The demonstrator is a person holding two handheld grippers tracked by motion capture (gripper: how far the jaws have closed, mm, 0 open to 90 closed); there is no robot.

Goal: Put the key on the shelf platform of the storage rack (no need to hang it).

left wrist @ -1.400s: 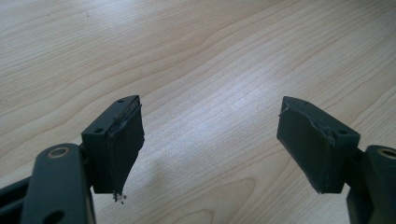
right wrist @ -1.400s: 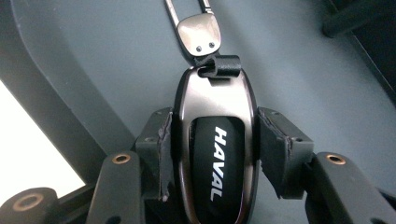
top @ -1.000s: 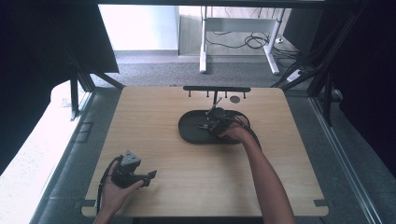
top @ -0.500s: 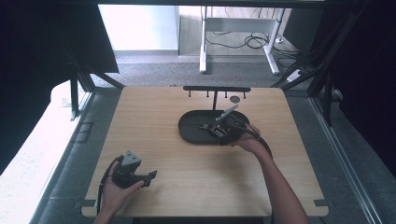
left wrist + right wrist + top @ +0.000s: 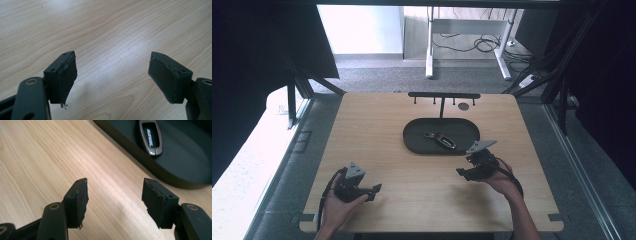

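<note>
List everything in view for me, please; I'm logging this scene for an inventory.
table: one, light wood, centre.
tray: one, black oval, far middle of table.
key fob: one, dark with silvery rim, lying in tray.
rack: one, black bar with pegs, behind tray.
left tongs: one, black, near left, open, nothing between them.
right tongs: one, black, near right beside tray, open, nothing between them, jaws just been closing a little.

Bare table lies open; tray and rack block beyond.
</note>
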